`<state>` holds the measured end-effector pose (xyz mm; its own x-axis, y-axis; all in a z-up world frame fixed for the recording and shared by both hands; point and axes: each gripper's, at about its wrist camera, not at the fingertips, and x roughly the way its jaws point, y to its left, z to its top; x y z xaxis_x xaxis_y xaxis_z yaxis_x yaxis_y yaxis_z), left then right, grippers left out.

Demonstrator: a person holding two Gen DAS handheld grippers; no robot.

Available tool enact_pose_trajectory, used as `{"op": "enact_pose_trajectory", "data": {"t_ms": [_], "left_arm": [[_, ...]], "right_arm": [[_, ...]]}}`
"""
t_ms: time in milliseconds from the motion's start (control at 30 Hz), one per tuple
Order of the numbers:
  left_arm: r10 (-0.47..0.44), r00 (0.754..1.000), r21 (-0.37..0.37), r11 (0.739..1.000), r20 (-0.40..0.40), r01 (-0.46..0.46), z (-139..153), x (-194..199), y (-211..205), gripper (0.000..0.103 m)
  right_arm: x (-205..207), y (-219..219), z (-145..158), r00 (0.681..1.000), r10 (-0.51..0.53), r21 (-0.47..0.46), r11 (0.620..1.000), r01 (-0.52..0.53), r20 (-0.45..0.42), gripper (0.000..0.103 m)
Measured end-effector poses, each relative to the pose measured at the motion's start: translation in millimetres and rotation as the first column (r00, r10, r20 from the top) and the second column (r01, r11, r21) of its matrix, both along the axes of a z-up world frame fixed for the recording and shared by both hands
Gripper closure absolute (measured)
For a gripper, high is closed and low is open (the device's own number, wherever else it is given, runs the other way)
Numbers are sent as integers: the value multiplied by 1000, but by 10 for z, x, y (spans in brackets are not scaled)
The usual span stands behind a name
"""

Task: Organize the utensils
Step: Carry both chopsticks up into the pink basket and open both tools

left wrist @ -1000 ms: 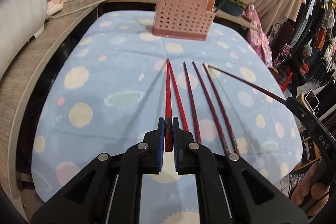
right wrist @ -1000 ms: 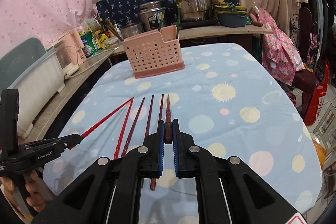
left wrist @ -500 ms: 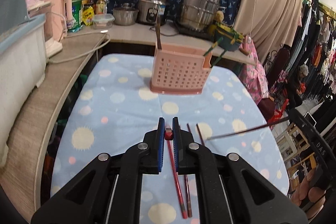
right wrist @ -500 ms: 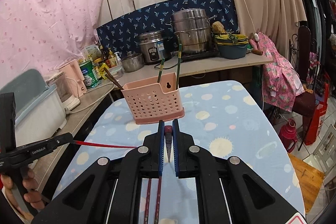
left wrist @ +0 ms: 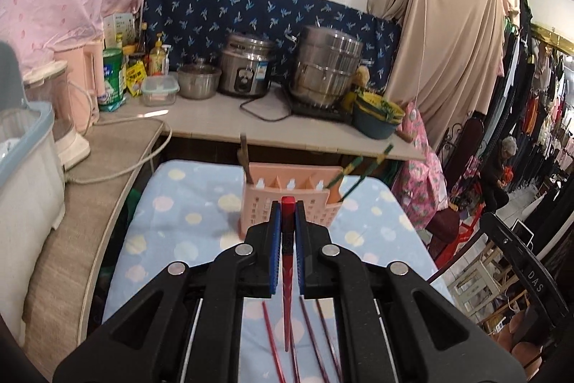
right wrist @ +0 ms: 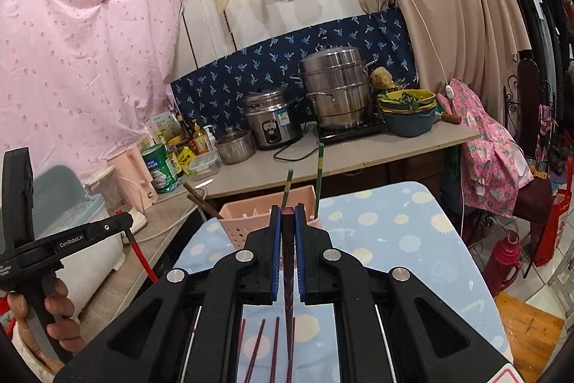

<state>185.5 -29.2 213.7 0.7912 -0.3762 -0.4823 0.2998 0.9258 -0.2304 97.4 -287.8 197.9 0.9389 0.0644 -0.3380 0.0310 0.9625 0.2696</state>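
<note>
My left gripper (left wrist: 287, 216) is shut on a red chopstick (left wrist: 287, 275), held upright with its tip hanging down above the table. My right gripper (right wrist: 287, 221) is shut on a dark maroon chopstick (right wrist: 289, 279), also held upright. A pink perforated utensil basket (left wrist: 287, 200) stands at the far end of the table, just beyond both grippers; it also shows in the right wrist view (right wrist: 244, 221). It holds green chopsticks (right wrist: 318, 174) and a brown utensil (left wrist: 245, 157). Several dark red chopsticks (left wrist: 312, 340) lie on the tablecloth below.
The table has a light blue dotted cloth (left wrist: 186, 210). Behind it a counter (left wrist: 215, 117) carries steel pots (left wrist: 323, 70), a rice cooker, jars and a bowl. A white bin (left wrist: 25, 167) stands at left. Hanging clothes and chairs fill the right.
Both grippers have lifted their chopsticks off the table, tilted them upright and moved forward towards the pink basket.
</note>
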Motion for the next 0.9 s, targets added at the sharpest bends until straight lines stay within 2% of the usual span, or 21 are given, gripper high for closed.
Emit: {"op": "enact_pose_trajectory", "data": {"t_ms": [333, 467, 667, 900], "left_arm": [[59, 988, -76, 996, 142, -49, 650, 471, -53, 96], [101, 977, -97, 992, 186, -84, 830, 715, -77, 96], [150, 963, -84, 987, 226, -134, 896, 1046, -131, 96], [162, 967, -69, 986, 196, -151, 680, 1377, -155, 96]], "right_arm": [[603, -71, 538, 992, 3, 79, 997, -13, 128, 96], [950, -55, 676, 990, 0, 87, 996, -12, 139, 96], [1389, -64, 798, 987, -11, 72, 997, -1, 162, 96], [1827, -72, 720, 988, -43, 64, 997, 33, 147, 96]]}}
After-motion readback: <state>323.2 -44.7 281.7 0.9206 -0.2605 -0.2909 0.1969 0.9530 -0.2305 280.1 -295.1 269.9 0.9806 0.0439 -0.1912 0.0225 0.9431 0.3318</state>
